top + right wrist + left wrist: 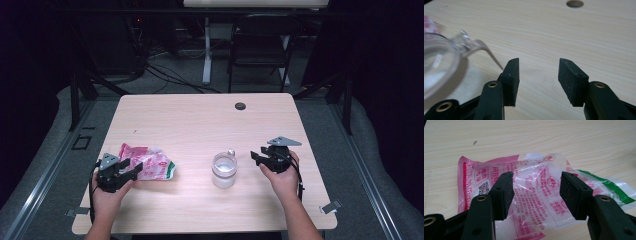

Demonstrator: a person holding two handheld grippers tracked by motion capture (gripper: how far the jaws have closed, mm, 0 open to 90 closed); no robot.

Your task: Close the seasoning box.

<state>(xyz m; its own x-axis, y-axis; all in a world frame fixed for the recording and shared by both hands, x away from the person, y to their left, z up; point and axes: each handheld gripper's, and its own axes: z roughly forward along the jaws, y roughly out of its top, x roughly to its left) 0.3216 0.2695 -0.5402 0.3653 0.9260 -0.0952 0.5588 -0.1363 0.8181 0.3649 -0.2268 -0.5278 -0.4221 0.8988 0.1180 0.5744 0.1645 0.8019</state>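
A crumpled clear plastic bag point(150, 162) with pink and green print lies on the wooden table point(200, 120) at the front left. My left gripper point(131, 167) hovers at its near edge. In the left gripper view the jaws of the left gripper point(536, 187) stand apart, with the bag point(536, 202) bulging up between them and no pad pressing on it. A small clear glass jar point(224, 170) with a wire clasp stands near the front centre. To its right my right gripper point(257, 156) points toward it, open and empty. In the right gripper view the jar point(439, 62) sits left of the jaws.
A round cable hole point(240, 106) is set into the far side of the table. Behind the table stand a black chair point(260, 45) and a white desk leg point(206, 50) among floor cables. Metal clips sit at the table's front corners.
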